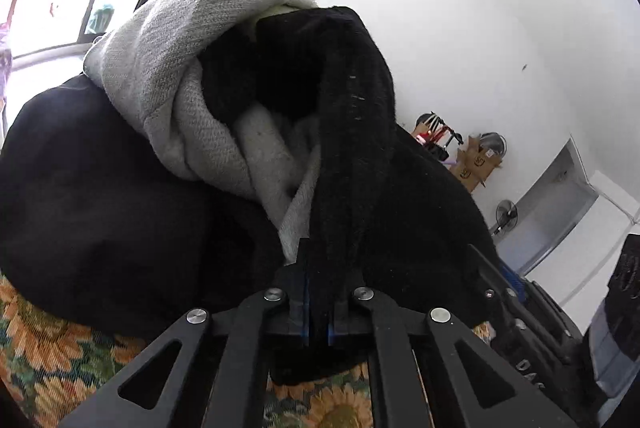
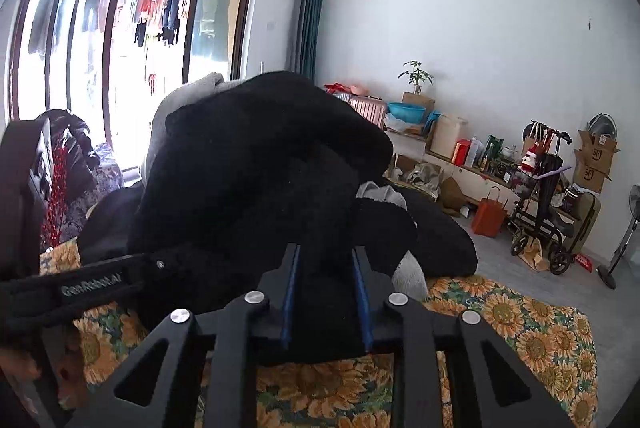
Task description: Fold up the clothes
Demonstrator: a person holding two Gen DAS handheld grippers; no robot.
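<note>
A sunflower-print cloth [image 2: 532, 324] covers the surface below a white wall. On it lies a heap of black garment [image 2: 256, 163] and grey knit [image 1: 160, 67]. The left gripper [image 1: 319, 292] is clamped on black fabric; the right gripper [image 2: 326, 288] pinches a black fold.
</note>
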